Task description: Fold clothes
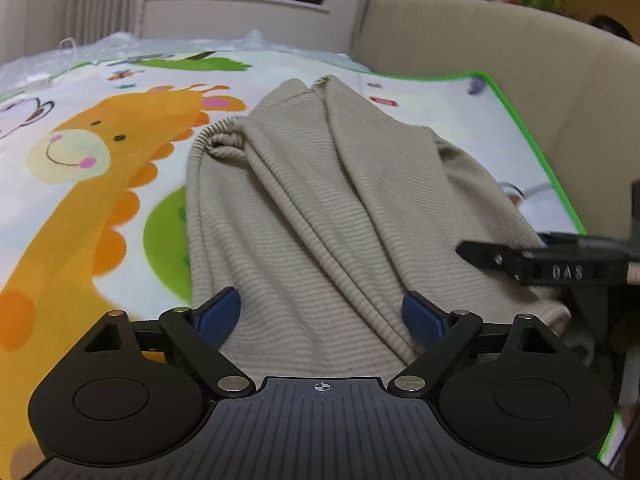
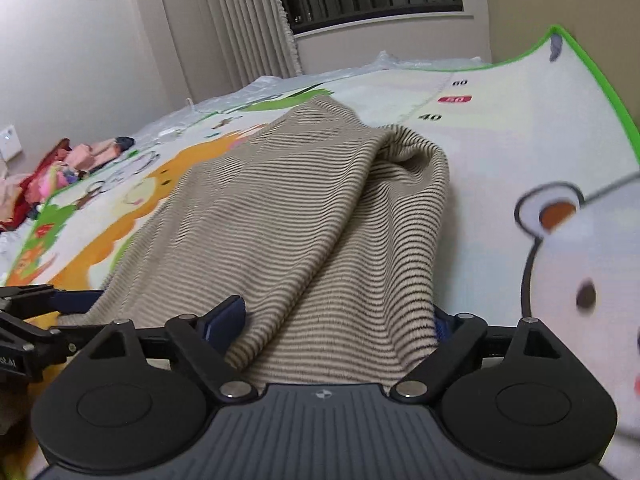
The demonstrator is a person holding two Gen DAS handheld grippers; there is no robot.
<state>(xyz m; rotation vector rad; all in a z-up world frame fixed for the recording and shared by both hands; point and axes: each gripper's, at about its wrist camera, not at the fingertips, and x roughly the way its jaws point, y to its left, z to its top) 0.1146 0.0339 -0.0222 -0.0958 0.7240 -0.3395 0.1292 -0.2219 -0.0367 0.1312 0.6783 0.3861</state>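
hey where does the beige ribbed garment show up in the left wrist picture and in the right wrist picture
Left wrist view: the beige ribbed garment fills the centre, running from between the left gripper fingers up to mid-frame.
Right wrist view: it lies centre, between the right gripper fingers, bunched at upper right.
Shared landmark: the orange giraffe on the play mat, left of the garment in both.

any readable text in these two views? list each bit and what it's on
"60" and "40": black numbers on the play mat, right wrist view.
Red label between them: white digits, blurred, not readable.
"DAS": raised letters on the right gripper, left wrist view; blurred, uncertain.
Letters on the left gripper at the right wrist view's edge: cut off, unreadable.
Red label on the mat, left wrist view: too blurred.
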